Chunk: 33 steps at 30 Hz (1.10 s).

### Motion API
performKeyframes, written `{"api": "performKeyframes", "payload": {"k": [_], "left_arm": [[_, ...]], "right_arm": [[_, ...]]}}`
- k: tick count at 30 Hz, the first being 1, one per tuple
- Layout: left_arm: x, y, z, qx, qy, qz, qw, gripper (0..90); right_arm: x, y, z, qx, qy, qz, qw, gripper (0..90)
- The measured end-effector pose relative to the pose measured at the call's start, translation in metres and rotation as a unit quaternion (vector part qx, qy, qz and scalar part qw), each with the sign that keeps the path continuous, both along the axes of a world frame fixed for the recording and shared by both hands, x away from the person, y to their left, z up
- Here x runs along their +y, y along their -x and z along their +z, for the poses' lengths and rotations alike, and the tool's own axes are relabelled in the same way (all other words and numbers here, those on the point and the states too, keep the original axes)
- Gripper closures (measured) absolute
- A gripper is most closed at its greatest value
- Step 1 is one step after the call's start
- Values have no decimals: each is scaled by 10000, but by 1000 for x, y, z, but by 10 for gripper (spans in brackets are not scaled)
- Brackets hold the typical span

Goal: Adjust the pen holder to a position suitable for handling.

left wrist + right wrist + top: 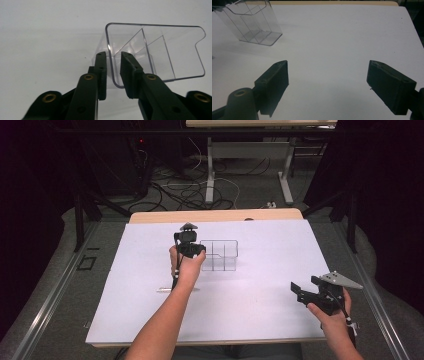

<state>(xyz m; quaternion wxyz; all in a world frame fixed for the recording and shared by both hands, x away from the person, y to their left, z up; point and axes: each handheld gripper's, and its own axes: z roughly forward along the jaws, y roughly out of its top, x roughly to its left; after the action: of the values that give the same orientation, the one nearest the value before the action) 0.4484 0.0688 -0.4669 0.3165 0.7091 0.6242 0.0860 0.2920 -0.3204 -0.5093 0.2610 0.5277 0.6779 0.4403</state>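
A white sheet [260,285] covered nearly the whole tabletop, smooth and matte, with a strip of pale wooden table edge [215,215] showing along its far side. Beyond the table lay grey floor with a tangle of dark cables [185,190] and the white legs of another table [210,170].

On the sheet, slightly left of centre and toward the far side, stood a clear plastic organizer [220,254], a rectangular tray with rounded corners, thin upright walls and inner partitions splitting it into compartments. One far corner of its rim was notched in the left gripper view. Every compartment looked empty, the white sheet showing straight through the floor and walls.

The left gripper [113,72] sat at the organizer's left wall, one black jaw outside and one inside, closed in on the clear wall so that the thin plastic was pinched between them. The left hand [186,267] held it from the near side.

The right gripper [328,85] hovered over bare sheet near the right near corner, well apart from the organizer, its jaws spread wide with nothing between them.

A thin pale object [167,290] lay flat on the sheet near the left forearm, too small to identify.
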Motion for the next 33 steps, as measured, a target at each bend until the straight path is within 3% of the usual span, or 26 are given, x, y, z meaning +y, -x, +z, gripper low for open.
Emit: {"api": "performKeyframes", "payload": {"k": [1, 5, 8, 11, 16, 21, 23, 26, 29, 30, 32, 33], "left_arm": [[1, 0, 0, -17, 71, -13, 10000, 721], [8, 2, 5, -126, 266, -222, 9993, 665], [14, 6, 10, -295, 330, -407, 9982, 629], [21, 10, 13, -469, 444, -601, 9961, 576], [29, 18, 18, -774, 360, -869, 9926, 493], [38, 24, 25, -1074, 102, -1087, 9882, 415], [42, 27, 28, -1230, -104, -1236, 9846, 409], [49, 30, 30, -1665, -303, -1539, 9735, 361], [57, 34, 32, -1568, -476, -1567, 9740, 323], [60, 35, 32, -1535, -405, -1591, 9744, 324], [67, 37, 33, -1381, -220, -1540, 9781, 305], [69, 38, 34, -1372, -160, -1552, 9782, 269]], "right_arm": [[2, 1, 0, 79, -108, -53, 9999, 173], [2, 1, 0, 81, -118, -51, 9999, 173], [0, 0, 0, -25, -100, -56, 9999, 173], [-1, 2, 1, 49, -63, -69, 9999, 173], [-1, 1, 1, 36, -98, -88, 9999, 173], [-1, 0, 0, 24, -89, -88, 9999, 173], [-1, 0, 0, -16, -112, -98, 9999, 173], [-1, 1, 1, 36, -101, -89, 9999, 172], [-1, 1, 0, 14, -147, -105, 9998, 173], [-1, 1, 0, 26, -146, -94, 9998, 173], [-1, 1, 0, -8, -145, -137, 9998, 173], [-1, 1, 0, -1, -144, -131, 9998, 172]]}}
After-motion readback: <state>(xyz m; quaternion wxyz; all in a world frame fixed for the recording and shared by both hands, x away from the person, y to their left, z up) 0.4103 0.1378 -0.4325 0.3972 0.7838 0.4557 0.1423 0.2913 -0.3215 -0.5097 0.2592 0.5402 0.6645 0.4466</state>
